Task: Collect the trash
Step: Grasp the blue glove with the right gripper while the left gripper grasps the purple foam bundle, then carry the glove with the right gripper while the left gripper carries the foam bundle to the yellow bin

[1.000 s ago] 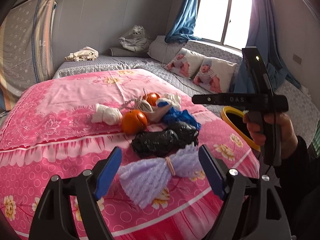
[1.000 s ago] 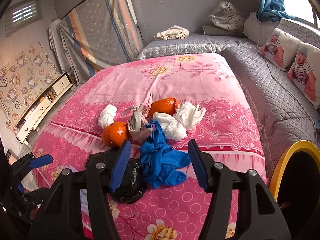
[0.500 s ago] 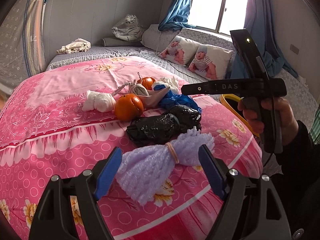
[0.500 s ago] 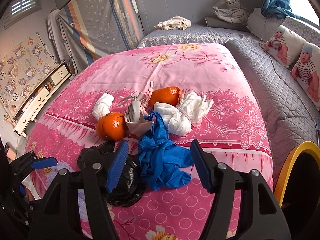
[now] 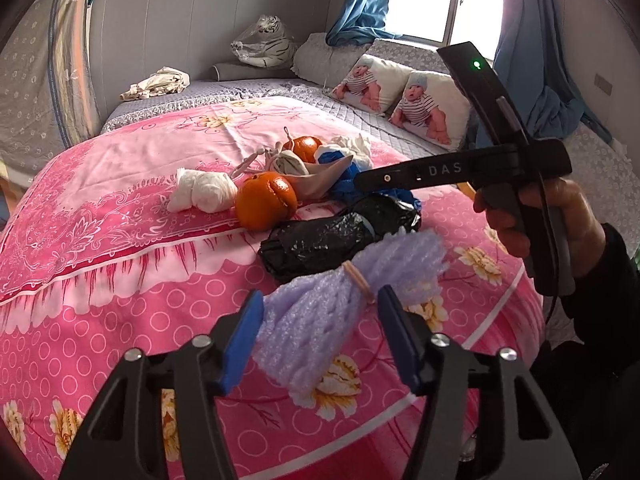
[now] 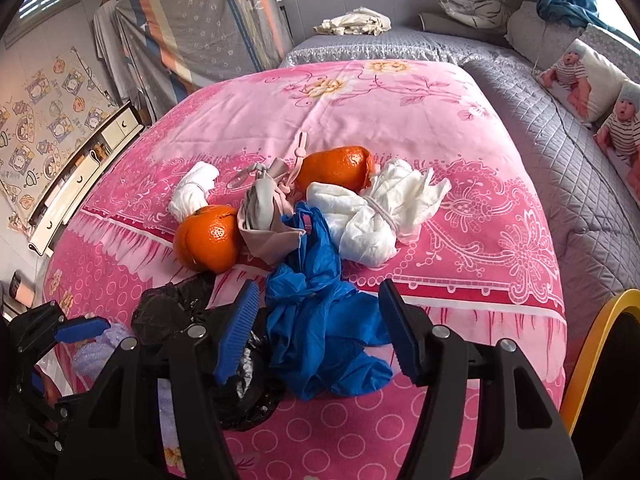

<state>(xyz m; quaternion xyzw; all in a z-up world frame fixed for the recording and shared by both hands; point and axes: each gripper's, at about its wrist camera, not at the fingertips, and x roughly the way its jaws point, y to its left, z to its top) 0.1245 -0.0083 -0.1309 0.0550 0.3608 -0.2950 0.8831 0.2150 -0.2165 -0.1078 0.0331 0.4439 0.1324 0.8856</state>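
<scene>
Ribbed lilac foam netting [image 5: 344, 300] — banded mid-length — beside crinkled glossy black bag [image 5: 340, 232].

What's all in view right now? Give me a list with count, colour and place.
foam net: 1, lilac, between the left gripper's jaws
black bag: 1, black, behind the net
blue glove: 1, blue, between the right gripper's jaws
oranges: 2, orange, mid-pile
white wads: 2, white, either side of the pile
grey mask: 1, grey, between the oranges
bin: 1, yellow rim, right of the bed
quilt: 1, pink
left gripper: closing, not yet pressing
right gripper: closing, not yet pressing
</scene>
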